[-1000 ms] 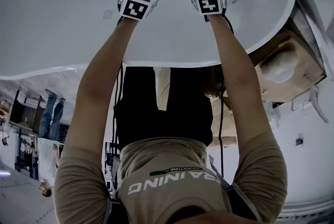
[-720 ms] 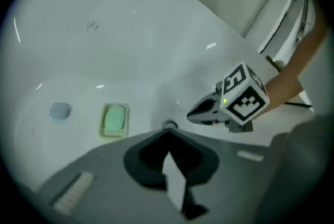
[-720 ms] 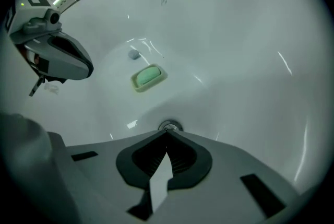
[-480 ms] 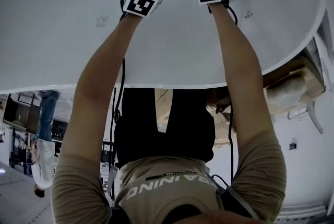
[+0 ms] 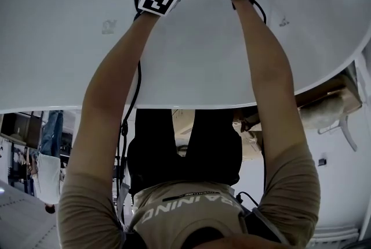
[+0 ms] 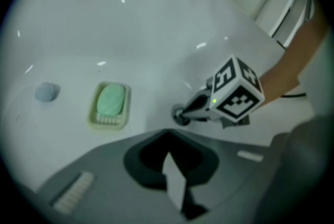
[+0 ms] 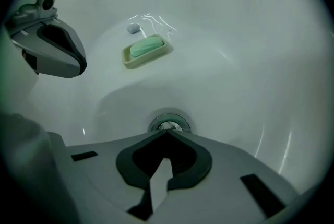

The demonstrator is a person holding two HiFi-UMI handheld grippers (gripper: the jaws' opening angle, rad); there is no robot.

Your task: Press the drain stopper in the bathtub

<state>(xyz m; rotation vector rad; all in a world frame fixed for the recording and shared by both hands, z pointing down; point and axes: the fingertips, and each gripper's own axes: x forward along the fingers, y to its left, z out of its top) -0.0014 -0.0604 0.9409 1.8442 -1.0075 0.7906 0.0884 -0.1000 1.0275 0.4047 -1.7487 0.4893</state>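
Bare tub [image 7: 250,61] floor lies all round the stopper [image 7: 169,124], open to you on every side. Your right gripper [image 7: 167,132], jaws together, has its tip right at it. The soap dish [image 7: 147,50] stands well apart beyond the drain, toward your left, with a small grey lump [image 7: 133,27] just past it. Your left gripper [image 6: 166,132], also closed, hangs near on the left, with an open gap between the two. On the right the tub wall curves up, smooth and bare.
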